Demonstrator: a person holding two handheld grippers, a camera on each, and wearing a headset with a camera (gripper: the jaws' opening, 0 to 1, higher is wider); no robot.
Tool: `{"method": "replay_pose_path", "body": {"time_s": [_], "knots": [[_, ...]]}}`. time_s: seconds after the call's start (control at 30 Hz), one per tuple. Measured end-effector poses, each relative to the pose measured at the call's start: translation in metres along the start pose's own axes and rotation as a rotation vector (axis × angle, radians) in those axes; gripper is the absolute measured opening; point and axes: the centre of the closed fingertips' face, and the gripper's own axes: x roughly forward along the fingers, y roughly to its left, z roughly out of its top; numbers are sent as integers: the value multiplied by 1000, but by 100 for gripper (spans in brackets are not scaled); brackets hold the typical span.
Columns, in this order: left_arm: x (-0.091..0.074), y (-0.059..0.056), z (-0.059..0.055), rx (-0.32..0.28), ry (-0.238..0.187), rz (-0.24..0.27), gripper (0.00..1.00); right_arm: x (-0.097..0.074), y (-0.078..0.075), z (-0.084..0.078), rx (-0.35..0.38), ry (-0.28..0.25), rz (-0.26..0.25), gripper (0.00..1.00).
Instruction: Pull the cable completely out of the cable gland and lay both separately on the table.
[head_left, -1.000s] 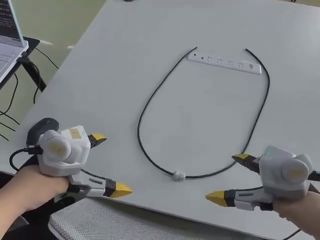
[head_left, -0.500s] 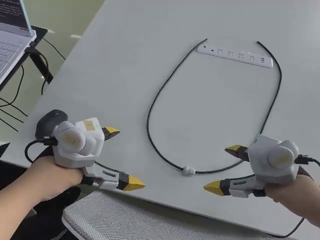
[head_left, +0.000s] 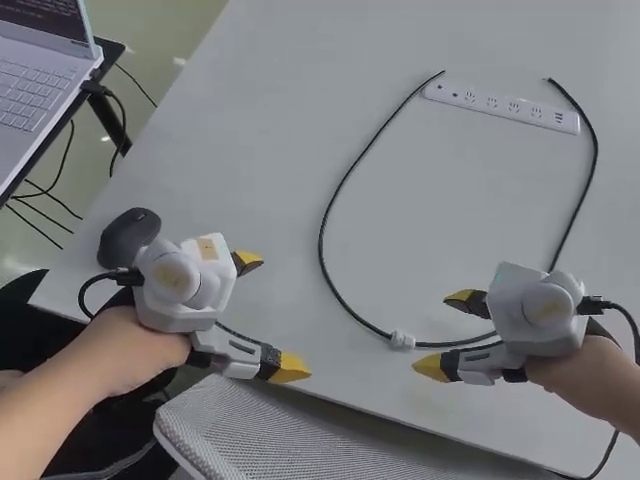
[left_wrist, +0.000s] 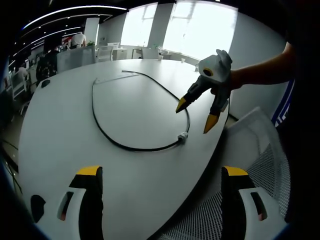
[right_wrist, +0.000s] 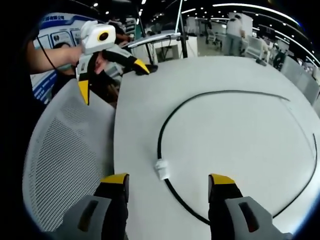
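Note:
A long black cable (head_left: 322, 240) lies in a wide loop on the white table (head_left: 260, 130). Near the front edge a small white cable gland (head_left: 402, 340) sits on it. My right gripper (head_left: 445, 332) is open just right of the gland, jaws pointing at it without touching. In the right gripper view the gland (right_wrist: 161, 169) lies ahead of my spread jaws (right_wrist: 168, 180), a little left of centre. My left gripper (head_left: 268, 316) is open at the front edge, well left of the gland. From its own view, the gland (left_wrist: 183, 137) and right gripper (left_wrist: 195, 116) lie across the table.
A white power strip (head_left: 500, 105) lies at the far side between the cable's two ends. A black mouse (head_left: 128, 232) sits by my left hand, and a laptop (head_left: 40, 80) stands on a side stand. A mesh chair back (head_left: 260, 440) is below the table edge.
My right gripper has come closer to the gland from the right. The left gripper keeps about the same distance. Both stay open; the head view has shifted.

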Motion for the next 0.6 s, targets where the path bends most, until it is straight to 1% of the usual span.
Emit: {"method": "replay_pose_path", "body": {"time_s": [0.2, 0.27, 0.37, 0.53, 0.6], "knots": [[1, 1, 0, -8, -5, 3, 99, 10, 3, -3, -35, 36, 22, 57], [2, 1, -2, -8, -2, 0, 99, 13, 3, -4, -55, 51, 28, 54], [2, 1, -4, -6, 2, -3, 98, 17, 3, -5, -59, 67, 37, 48], [2, 1, -2, -8, -10, -9, 98, 23, 7, -8, -88, 105, 56, 40], [1, 3, -4, -12, -6, -6, 98, 25, 8, -10, -105, 115, 61, 36]]}}
